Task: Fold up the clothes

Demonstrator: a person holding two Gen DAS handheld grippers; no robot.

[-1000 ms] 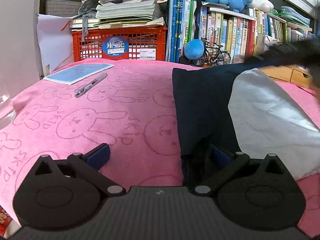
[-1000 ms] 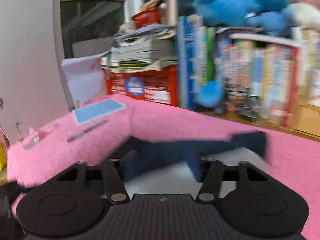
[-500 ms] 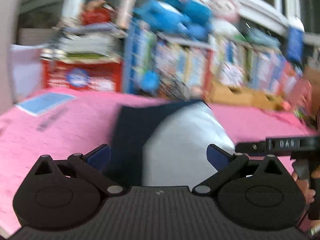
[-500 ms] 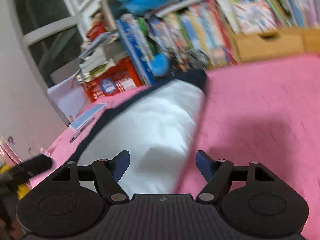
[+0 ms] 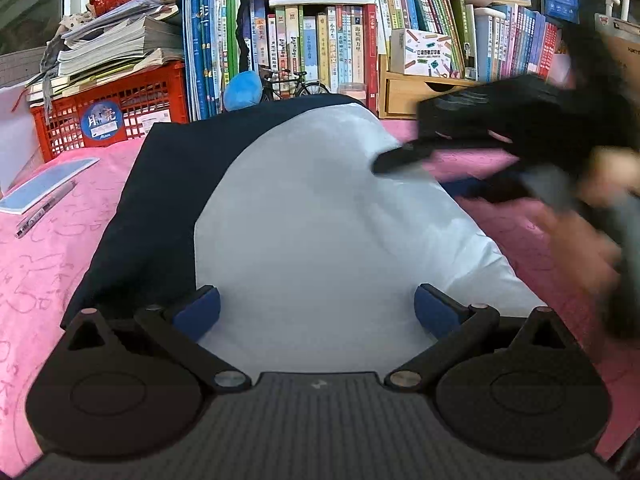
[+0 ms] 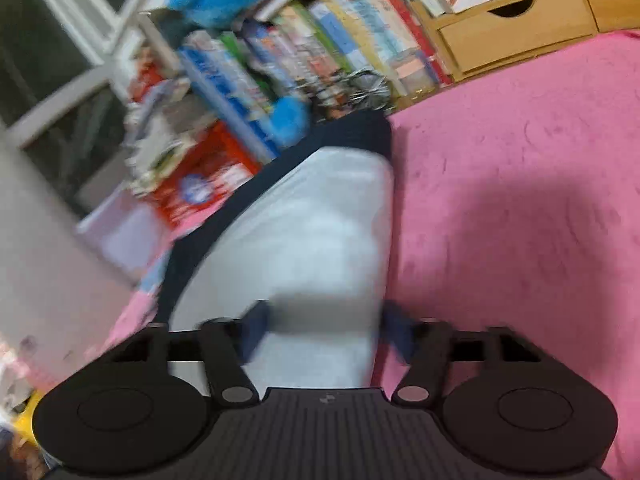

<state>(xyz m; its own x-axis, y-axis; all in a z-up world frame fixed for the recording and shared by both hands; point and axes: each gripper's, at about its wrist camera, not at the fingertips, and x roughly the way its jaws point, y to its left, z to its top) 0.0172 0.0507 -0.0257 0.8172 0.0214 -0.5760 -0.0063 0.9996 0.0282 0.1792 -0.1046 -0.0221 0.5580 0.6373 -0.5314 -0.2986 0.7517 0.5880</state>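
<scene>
Two grippers are ours. Our left gripper (image 5: 316, 308) is wide open over the folded navy and white shirt (image 5: 320, 216) on the pink blanket (image 5: 48, 256). Our right gripper (image 6: 324, 328) has just been closing, with the shirt's edge between its fingers, not pinched.

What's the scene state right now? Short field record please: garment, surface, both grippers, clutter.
garment: navy and white garment, lying flat, partly folded
surface: pink towel
left gripper: open over the garment's near edge, nothing pinched
right gripper: jaws just been closing, white cloth between them, blurred, grip unclear
clutter: pen, blue booklet, red crate
background: books
</scene>
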